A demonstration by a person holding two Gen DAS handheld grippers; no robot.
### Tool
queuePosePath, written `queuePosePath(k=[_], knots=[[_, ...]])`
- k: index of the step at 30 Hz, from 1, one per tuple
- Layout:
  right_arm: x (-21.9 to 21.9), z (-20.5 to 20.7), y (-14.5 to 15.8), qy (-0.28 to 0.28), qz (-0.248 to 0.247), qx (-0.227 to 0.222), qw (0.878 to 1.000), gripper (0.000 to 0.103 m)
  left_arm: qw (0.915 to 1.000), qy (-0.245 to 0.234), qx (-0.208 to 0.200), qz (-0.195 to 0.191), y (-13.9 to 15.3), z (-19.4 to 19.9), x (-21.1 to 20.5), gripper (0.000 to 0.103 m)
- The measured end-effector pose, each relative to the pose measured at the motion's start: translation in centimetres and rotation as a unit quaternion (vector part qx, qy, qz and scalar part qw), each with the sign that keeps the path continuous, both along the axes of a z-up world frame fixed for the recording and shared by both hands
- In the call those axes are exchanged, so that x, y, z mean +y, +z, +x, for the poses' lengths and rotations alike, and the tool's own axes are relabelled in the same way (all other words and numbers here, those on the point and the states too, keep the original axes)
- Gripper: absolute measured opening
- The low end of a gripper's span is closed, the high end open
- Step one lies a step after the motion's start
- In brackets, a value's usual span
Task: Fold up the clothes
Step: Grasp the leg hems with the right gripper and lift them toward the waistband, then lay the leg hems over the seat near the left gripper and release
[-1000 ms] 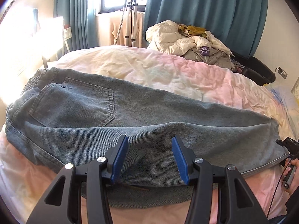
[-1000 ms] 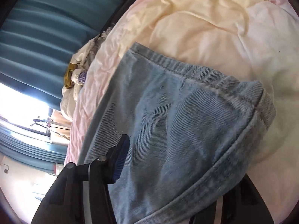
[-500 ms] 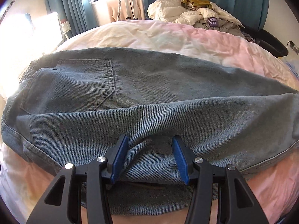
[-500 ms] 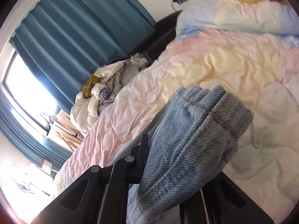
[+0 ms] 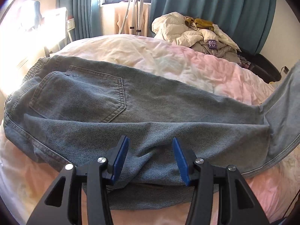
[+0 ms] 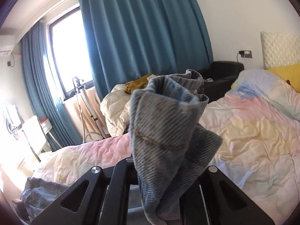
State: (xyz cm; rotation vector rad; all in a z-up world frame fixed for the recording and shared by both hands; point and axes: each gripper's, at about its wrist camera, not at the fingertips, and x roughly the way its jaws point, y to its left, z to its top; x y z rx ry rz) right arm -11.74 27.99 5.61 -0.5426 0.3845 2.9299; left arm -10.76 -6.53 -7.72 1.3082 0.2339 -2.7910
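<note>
**Jeans half-lifted on the bed, one leg end gripped**

A pair of blue jeans (image 5: 131, 105) lies across a bed covered by a pastel duvet (image 5: 168, 60) in pink, cream and pale blue. The waistband sits at the left of the left wrist view, with a back pocket (image 5: 80, 95) facing up. The legs run to the right, where the leg end rises off the bed and out of that view.

The left gripper (image 5: 150, 157) hovers low over the near edge of the jeans, jaws standing apart, with a small ridge of denim between its blue pads (image 5: 121, 157). Whether the pads touch the fabric cannot be told; they do not pinch it.

The right gripper (image 6: 166, 170) is clamped on the hem end of the jeans (image 6: 165, 123), held up above the duvet (image 6: 253, 131). The bunched denim hides its fingertips.

Beyond the bed a heap of cream jackets (image 5: 191, 31) rests against teal curtains (image 6: 142, 33). A tripod stand (image 5: 136, 9) is at the window. A yellow pillow (image 6: 286, 73) leans by the quilted headboard (image 6: 279, 48).
</note>
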Motion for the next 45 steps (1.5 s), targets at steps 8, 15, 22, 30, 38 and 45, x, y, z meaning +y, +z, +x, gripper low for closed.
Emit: queuePosePath(k=[8,15,22,30,38,45], knots=[[-13.6,-1.0,-4.8,0.094,0.090,-0.024,0.991,0.005,0.9969,0.055,0.018,0.054,0.9,0.5,-3.9,0.050],[-23.3,-1.6,-16.0,0.165,0.162,-0.124,0.965,0.005,0.9905,0.097,0.013,0.097,0.4,0.4,-6.4,0.050],[-23.5,0.3,-18.6,0.170,0.194,-0.131,0.957,0.006,0.9903,0.083,0.016,0.111,0.1,-0.2,-6.0,0.050],[-26.0,-0.6,-19.5,0.219,0.187,-0.173,0.942,0.006,0.9905,0.055,0.044,0.118,1.1,0.0,-5.2,0.050],[-24.9,-1.4,-19.6,0.253,0.145,-0.190,0.937,0.026,0.9888,0.037,0.043,0.138,0.7,-0.5,-5.1,0.050],[-21.8,1.1,-17.4,0.331,0.068,-0.237,0.911,0.051,0.9848,-0.007,0.055,0.165,0.9,-0.1,-4.1,0.050]])
